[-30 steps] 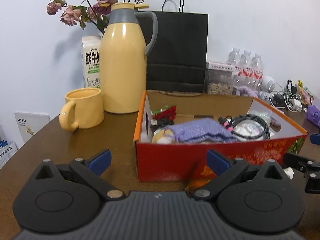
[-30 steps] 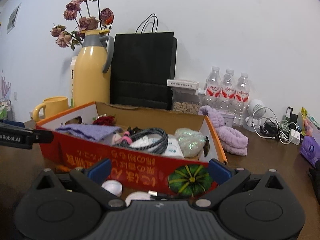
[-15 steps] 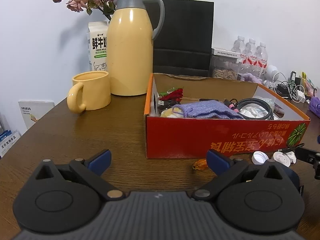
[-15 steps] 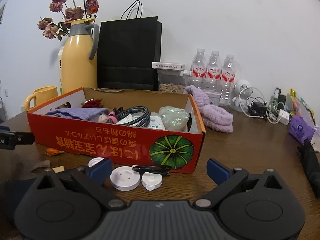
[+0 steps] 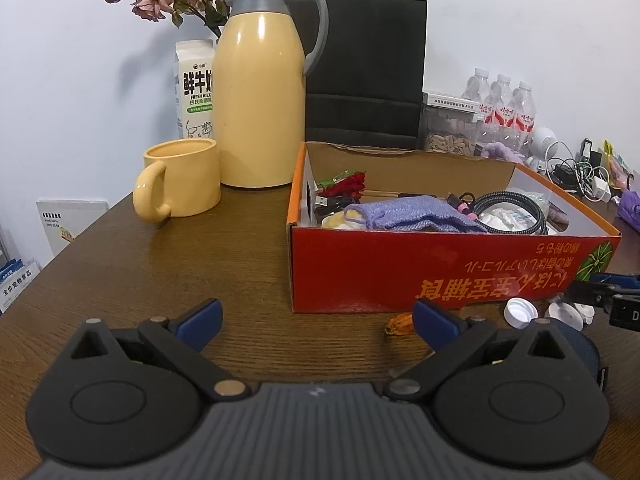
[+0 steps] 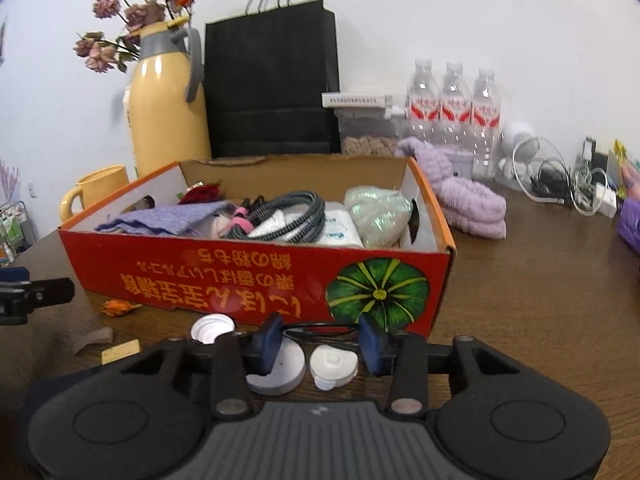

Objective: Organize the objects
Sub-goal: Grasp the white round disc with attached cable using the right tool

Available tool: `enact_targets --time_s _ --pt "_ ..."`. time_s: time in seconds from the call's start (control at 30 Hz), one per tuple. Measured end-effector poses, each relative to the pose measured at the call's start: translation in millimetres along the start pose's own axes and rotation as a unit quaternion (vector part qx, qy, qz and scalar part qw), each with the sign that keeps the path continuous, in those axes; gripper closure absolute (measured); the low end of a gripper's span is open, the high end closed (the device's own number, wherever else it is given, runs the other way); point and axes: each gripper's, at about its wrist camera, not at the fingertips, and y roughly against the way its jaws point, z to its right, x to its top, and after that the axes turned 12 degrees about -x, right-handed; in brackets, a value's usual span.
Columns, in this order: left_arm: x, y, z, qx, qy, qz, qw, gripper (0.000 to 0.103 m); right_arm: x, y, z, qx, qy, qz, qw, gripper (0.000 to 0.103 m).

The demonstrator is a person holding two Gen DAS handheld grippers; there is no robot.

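Observation:
A red cardboard box (image 5: 440, 268) (image 6: 248, 276) sits on the brown table, filled with a purple cloth (image 5: 412, 216), a braided cable (image 6: 296, 208) and other small items. In front of it lie white round caps (image 6: 334, 362) (image 6: 212, 328) and a black cable (image 6: 320, 330). My right gripper (image 6: 322, 346) is low over the table with its fingers (image 6: 270, 340) half closed around the caps, gripping nothing. My left gripper (image 5: 316, 316) is open and empty in front of the box's left corner. An orange dried bud (image 5: 400, 324) lies by its right finger.
A yellow thermos (image 5: 258, 92), yellow mug (image 5: 180, 178), milk carton (image 5: 194, 88) and black paper bag (image 5: 364, 68) stand behind the box. Water bottles (image 6: 452, 100), a purple fluffy cloth (image 6: 464, 196) and tangled chargers (image 6: 560, 184) are at the right. Paper scraps (image 6: 120, 350) lie at the front left.
Both grippers pulled back from the box and lowered toward the table. The right gripper's fingers have narrowed from wide open to half closed around the white caps.

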Motion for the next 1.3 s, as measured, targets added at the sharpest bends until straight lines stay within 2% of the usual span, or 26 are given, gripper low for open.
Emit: enact_targets --time_s 0.3,0.47,0.67,0.77,0.87,1.07,1.3 --pt "-1 -3 1 -0.002 -0.005 -0.012 0.9999 0.0 2 28 4 -0.01 -0.014 0.072 0.997 0.066" --pt "-3 -5 4 -0.002 -0.011 -0.02 0.9997 0.0 4 32 9 -0.007 -0.025 0.08 0.996 0.067" --pt "-4 -2 5 -0.013 -0.012 -0.013 0.9998 0.0 2 36 12 0.017 -0.04 0.08 0.996 0.07" --pt "-3 2 12 -0.033 -0.02 -0.008 0.9992 0.0 3 42 10 0.034 -0.049 0.086 0.995 0.072" --pt "-3 7 27 -0.074 -0.035 -0.002 0.9966 0.0 4 47 6 0.048 -0.058 0.093 0.993 0.073" --pt "-8 11 69 -0.145 -0.099 -0.007 0.9845 0.0 9 56 -6 0.078 -0.068 0.106 0.989 0.075" --pt "-12 5 103 -0.158 -0.142 -0.008 0.977 0.0 12 64 -17 0.113 -0.073 0.11 0.985 0.077"
